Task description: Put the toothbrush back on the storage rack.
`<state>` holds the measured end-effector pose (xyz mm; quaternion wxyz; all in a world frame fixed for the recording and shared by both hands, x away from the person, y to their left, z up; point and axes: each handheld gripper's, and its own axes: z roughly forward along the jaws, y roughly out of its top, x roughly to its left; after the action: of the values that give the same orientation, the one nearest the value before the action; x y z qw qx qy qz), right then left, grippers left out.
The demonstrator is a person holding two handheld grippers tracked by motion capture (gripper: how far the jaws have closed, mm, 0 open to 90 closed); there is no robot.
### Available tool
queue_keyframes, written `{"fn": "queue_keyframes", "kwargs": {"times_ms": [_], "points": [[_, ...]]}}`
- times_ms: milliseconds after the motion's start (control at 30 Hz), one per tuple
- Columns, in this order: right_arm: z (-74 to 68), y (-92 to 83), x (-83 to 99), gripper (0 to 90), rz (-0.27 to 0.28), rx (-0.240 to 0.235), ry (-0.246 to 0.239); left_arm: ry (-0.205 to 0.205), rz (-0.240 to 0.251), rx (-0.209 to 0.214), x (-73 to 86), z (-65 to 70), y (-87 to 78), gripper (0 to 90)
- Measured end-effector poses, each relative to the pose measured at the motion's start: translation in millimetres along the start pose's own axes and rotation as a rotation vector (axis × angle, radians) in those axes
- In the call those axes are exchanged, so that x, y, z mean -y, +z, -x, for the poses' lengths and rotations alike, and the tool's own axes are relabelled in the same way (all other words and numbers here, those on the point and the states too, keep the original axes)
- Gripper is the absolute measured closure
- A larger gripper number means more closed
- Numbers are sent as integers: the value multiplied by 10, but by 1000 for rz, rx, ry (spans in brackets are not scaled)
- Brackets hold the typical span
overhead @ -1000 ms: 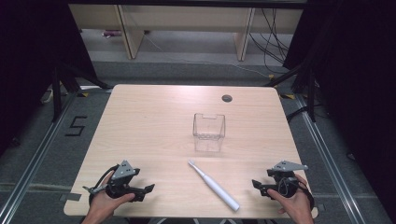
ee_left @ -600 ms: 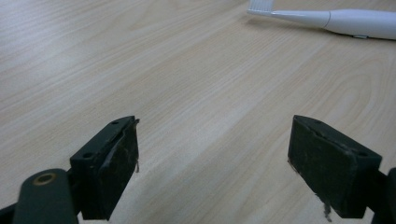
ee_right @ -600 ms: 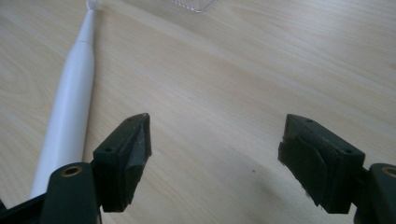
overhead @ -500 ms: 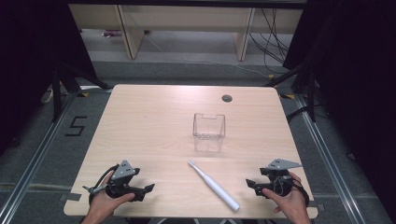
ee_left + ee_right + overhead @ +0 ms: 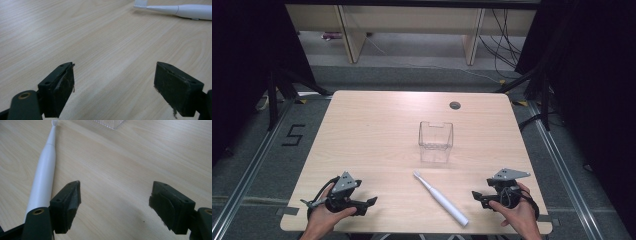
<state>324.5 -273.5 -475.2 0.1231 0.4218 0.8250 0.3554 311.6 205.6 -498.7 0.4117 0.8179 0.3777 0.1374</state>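
High view: a light wooden table point(image 5: 377, 145) with a white electric toothbrush point(image 5: 440, 198) lying flat near its near edge, between the two hands.
Toothbrush lie: slanted, bristle head toward the far left, thick handle end toward the near right.
Clear box: a see-through plastic container point(image 5: 436, 142) stands upright beyond the toothbrush head, near the table's middle and apart from the brush.
Left gripper point(image 5: 368, 202): held low over the near left corner, pointing right toward the toothbrush, well apart from it.
Left gripper view: jaws spread wide with bare wood between them; the toothbrush point(image 5: 180, 10) lies crosswise far ahead at the upper right, bristles to the left, outside the gap.
Right gripper point(image 5: 475, 196): held over the near right corner, pointing left, near the handle end of the toothbrush but not touching it.
Right gripper view: jaws spread wide, nothing between the pads; the toothbrush point(image 5: 43, 173) runs lengthwise just outside the left jaw, head away from the camera; a corner of the container point(image 5: 110, 123) shows at the top edge.
Right jaws, motion: they have just been closing a little, with only bare table between them.
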Motion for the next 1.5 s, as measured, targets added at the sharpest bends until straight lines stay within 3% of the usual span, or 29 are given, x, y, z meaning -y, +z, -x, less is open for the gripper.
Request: {"fn": "queue_keyframes", "kwargs": {"times_ms": [100, 133, 167, 267, 333, 367, 467, 533, 567, 600, 633, 667, 733, 800, 833, 933, 967, 1067, 1233, 1267, 1300, 1367, 1467, 1500], "points": [[-38, 15, -18, 248, 1, 0, 21, -2, 2, -1, 3, 1, -4, 161], [-15, 16, -33, 248, -2, -4, -10, -2, 5, 2, 6, 2, -2, 161], [-19, 20, -45, 248, -2, -7, -11, -2, -4, 0, 5, 3, -8, 161], [-56, 29, -86, 245, -7, -6, 17, 11, -19, 0, 7, -7, -12, 161], [-34, 27, -140, 248, -21, -35, -8, 14, -22, -6, 12, -9, -14, 161], [-48, 28, -160, 248, -17, -6, -8, 6, -20, 2, 10, -3, -14, 161], [-69, 38, -234, 255, -18, -5, -23, 7, -25, -1, 3, -1, -14, 161], [-97, 30, -263, 261, -37, -8, -6, 12, -19, -3, 9, 2, -4, 161], [-102, 49, -310, 268, -44, -16, -33, -2, -5, -2, 12, 13, 9, 161], [-145, 92, -313, 268, -6, -7, 6, 16, -23, -2, 10, -1, -4, 161], [-146, 104, -336, 268, -11, -5, -9, 9, -19, -3, 11, 2, -4, 162], [-122, 93, -374, 268, -44, -8, -55, 6, -20, -5, 9, 3, -7, 161], [-141, 119, -420, 268, -48, -14, -72, 6, -19, -4, 4, 3, -7, 162], [-198, 124, -453, 260, -58, -25, -37, 6, -17, 6, 4, 4, -3, 162], [-187, 144, -465, 255, -48, -23, -72, 13, -17, -1, 7, 1, -4, 161], [-238, 160, -516, 243, -60, -35, -45, 8, -21, -4, 5, -1, -10, 161], [-227, 178, -532, 243, -52, -33, -89, 8, -17, -2, 4, -1, -7, 161], [-263, 212, -575, 244, -50, -43, -127, 14, -19, 2, 5, -1, -3, 161], [-340, 259, -618, 263, -66, -74, -128, 1, -9, 2, 4, 7, -1, 161], [-332, 266, -627, 265, -70, -81, -162, 2, -9, 3, 4, 6, 0, 161], [-351, 278, -626, 265, -58, -78, -162, 11, -20, 5, 4, -3, -3, 161], [-387, 267, -643, 275, -82, -92, -161, 10, -19, 1, 8, -2, 3, 161], [-441, 312, -662, 284, -77, -98, -190, 5, -18, 1, 7, -1, 0, 162], [-473, 302, -677, 287, -108, -100, -179, 6, -15, 2, 7, -3, 4, 161]]}}
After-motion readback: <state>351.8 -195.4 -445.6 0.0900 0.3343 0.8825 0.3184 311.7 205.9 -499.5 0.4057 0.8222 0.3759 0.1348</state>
